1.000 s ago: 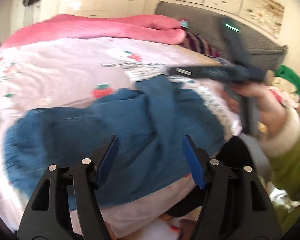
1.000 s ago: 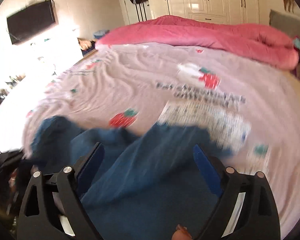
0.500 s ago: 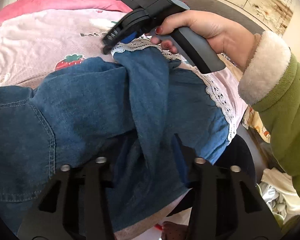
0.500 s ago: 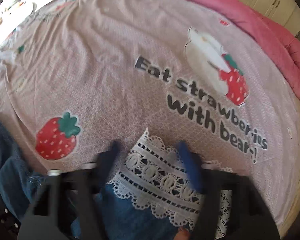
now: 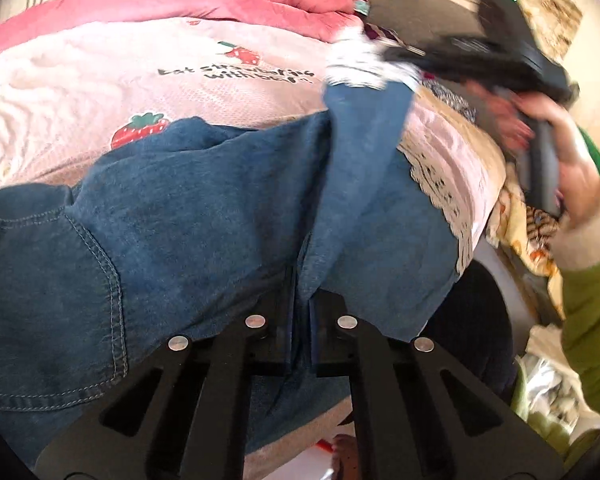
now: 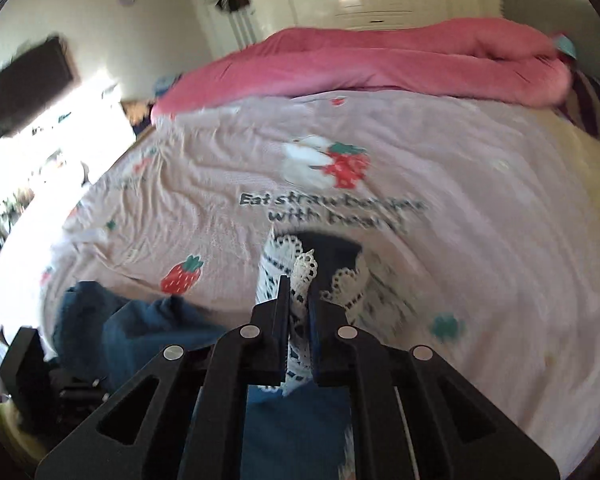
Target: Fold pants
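A bed (image 6: 480, 208) with a pink strawberry-print sheet (image 5: 100, 92) filled the room, a rolled pink quilt (image 6: 380, 60) along its far side. Blue denim pants (image 5: 160, 240) with white lace hems (image 6: 296, 280) lay crumpled at the near edge. The left gripper (image 5: 300, 312) had just closed, pinching a denim fold. The right gripper (image 6: 298, 320), held in a green-sleeved hand (image 5: 576, 168), had just closed too, pinching a lace hem lifted above the sheet.

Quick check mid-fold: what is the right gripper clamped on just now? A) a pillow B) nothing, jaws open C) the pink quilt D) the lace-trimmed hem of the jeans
D: in the right wrist view the right gripper has just closed on the white lace hem of the jeans.
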A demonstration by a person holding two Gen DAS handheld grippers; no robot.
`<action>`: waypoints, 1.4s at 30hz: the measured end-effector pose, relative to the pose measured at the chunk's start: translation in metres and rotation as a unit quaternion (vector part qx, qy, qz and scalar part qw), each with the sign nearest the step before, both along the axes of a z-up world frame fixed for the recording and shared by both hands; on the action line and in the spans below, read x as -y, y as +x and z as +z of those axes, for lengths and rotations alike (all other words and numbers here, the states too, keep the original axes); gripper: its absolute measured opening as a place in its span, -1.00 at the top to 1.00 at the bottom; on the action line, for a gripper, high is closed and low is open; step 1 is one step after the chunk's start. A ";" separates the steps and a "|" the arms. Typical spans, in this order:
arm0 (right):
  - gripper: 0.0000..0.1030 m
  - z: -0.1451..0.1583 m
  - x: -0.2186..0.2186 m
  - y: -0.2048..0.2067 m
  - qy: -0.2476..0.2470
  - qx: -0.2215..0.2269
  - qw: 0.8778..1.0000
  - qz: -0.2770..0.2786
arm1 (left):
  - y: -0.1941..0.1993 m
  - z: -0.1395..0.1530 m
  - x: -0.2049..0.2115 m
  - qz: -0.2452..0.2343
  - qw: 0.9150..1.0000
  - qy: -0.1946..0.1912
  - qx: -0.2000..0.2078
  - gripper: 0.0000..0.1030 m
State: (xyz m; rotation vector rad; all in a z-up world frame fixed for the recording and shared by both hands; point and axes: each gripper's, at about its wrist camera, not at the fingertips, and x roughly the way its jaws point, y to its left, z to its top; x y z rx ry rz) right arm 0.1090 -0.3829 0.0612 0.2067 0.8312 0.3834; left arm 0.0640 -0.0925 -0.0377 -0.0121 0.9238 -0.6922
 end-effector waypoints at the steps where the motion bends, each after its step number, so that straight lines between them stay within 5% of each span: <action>1: 0.86 -0.005 0.008 -0.013 0.003 -0.001 1.000 -0.006 | -0.002 0.000 0.002 -0.006 1.000 0.007 0.003 0.99; 8: 0.82 -0.061 0.038 -0.097 0.003 -0.045 0.999 -0.014 | -0.019 -0.002 0.013 -0.036 0.998 0.051 0.022 0.99; 10: 0.71 -0.073 0.042 -0.112 0.016 -0.052 0.998 -0.017 | -0.023 -0.002 0.016 -0.039 0.997 0.058 0.026 0.96; 14: 0.19 -0.074 0.041 -0.123 0.030 -0.038 0.999 -0.020 | -0.031 0.000 0.022 -0.046 0.995 0.076 0.038 0.89; 17: 0.27 -0.072 0.045 -0.124 0.031 -0.034 0.999 -0.022 | -0.035 0.002 0.026 -0.049 0.994 0.089 0.050 0.86; 19: 0.67 -0.071 0.048 -0.129 0.032 -0.036 0.999 -0.013 | -0.037 0.003 0.026 -0.047 0.993 0.093 0.053 0.86; 21: 0.82 -0.072 0.051 -0.133 0.020 -0.046 0.999 -0.007 | -0.040 0.002 0.023 -0.047 0.993 0.096 0.049 0.92; 28: 0.82 -0.103 0.061 -0.145 0.015 -0.089 0.996 -0.001 | -0.053 -0.003 0.022 -0.072 0.987 0.128 0.061 0.95; 31: 0.68 -0.109 0.064 -0.144 0.022 -0.102 0.994 -0.012 | -0.058 -0.009 0.024 -0.077 0.984 0.142 0.072 0.90; 32: 0.49 -0.107 0.066 -0.144 0.020 -0.104 0.994 -0.017 | -0.059 -0.010 0.024 -0.079 0.984 0.140 0.072 0.90; 35: 0.32 -0.093 0.074 -0.147 0.017 -0.096 0.995 -0.033 | -0.060 -0.007 0.017 -0.080 0.988 0.115 0.064 0.71; 38: 0.05 -0.062 0.073 -0.147 0.023 -0.049 0.998 -0.039 | -0.065 0.000 0.004 -0.073 0.993 0.079 0.049 0.29; 42: -0.20 -0.028 0.018 -0.115 0.010 -0.003 0.999 0.039 | -0.069 0.024 -0.031 -0.009 0.997 0.046 0.067 -0.11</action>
